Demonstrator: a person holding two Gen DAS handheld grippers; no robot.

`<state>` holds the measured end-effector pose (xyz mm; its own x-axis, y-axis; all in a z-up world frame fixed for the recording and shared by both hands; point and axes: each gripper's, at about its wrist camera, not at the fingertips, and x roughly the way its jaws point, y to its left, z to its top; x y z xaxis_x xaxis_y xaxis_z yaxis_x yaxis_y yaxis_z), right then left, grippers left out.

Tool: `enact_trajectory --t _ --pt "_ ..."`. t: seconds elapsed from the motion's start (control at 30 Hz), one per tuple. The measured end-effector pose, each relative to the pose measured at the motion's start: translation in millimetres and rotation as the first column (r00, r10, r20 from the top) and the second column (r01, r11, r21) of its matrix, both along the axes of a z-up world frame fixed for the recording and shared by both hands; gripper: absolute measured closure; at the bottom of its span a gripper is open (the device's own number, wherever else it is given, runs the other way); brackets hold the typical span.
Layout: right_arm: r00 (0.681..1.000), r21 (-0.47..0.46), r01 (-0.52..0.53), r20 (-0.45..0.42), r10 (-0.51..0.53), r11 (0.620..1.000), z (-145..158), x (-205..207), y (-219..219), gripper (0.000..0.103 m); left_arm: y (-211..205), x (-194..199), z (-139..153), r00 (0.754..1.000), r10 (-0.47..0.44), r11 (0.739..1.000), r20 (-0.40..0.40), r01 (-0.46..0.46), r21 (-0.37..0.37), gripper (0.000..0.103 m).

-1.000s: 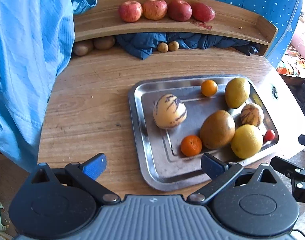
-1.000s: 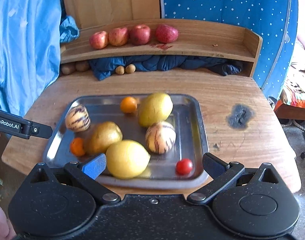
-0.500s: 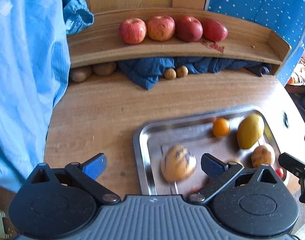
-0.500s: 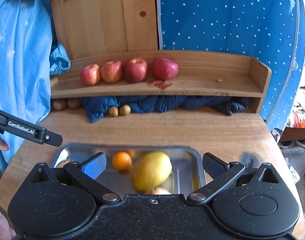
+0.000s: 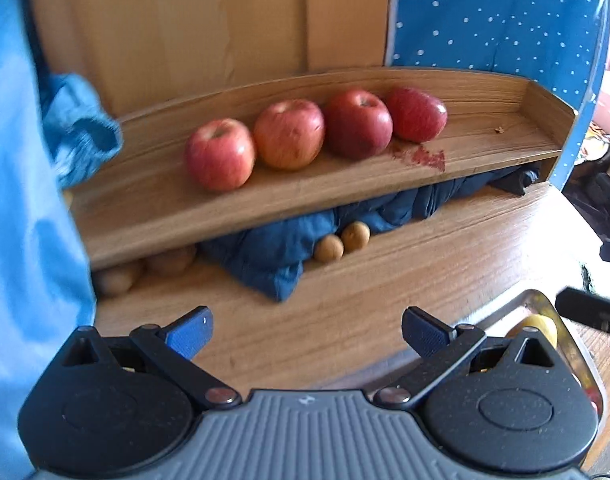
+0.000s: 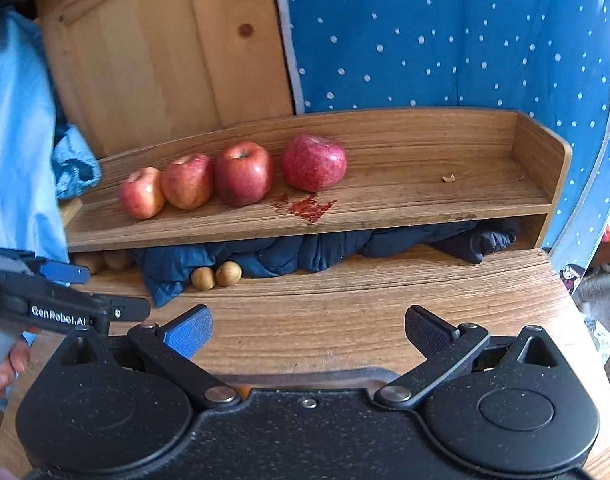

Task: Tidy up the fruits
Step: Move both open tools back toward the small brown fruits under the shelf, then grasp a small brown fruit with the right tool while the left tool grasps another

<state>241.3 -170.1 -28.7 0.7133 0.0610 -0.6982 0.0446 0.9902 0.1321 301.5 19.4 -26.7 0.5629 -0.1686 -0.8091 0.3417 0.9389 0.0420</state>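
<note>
Several red apples stand in a row on the wooden shelf. Two small brown fruits lie under the shelf beside a dark blue cloth. My left gripper is open and holds nothing, and so is my right gripper. Only the far rim of the steel tray shows, low in both views. A yellow fruit peeks out on the tray behind the left gripper's body. The left gripper also appears at the left in the right wrist view.
Two brownish fruits lie under the shelf's left end. A red stain marks the shelf board. A light blue garment hangs at the left. A blue dotted fabric and wooden panel stand behind the wooden table.
Both views have tilted up from the tray toward the shelf. The tray and its fruits have slid almost out of sight at the bottom. Both grippers stay open.
</note>
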Motion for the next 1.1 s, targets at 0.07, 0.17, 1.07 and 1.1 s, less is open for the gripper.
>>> enact_trajectory --t 0.07,0.17,1.07,1.1 --pt "1.0 -0.002 0.005 -0.019 -0.005 1.0 -3 11 0 0.001 -4 10 -5 1.0 -0.013 1.0 -0.008 0.013 -0.007 0.001" --pt "0.999 -0.008 -0.003 -0.049 0.002 1.0 -8 26 2 0.001 -6 24 -14 0.999 -0.027 0.999 -0.025 0.027 -0.019 0.001" --pt "0.938 0.129 -0.202 -0.26 0.23 0.971 -67 149 38 0.03 -27 59 -72 0.911 -0.413 0.91 -0.023 0.411 -0.06 0.015" --pt "0.938 0.135 -0.199 -0.26 0.228 0.971 -68 152 39 0.036 -26 61 -74 0.916 -0.401 0.915 -0.03 0.398 -0.064 0.017"
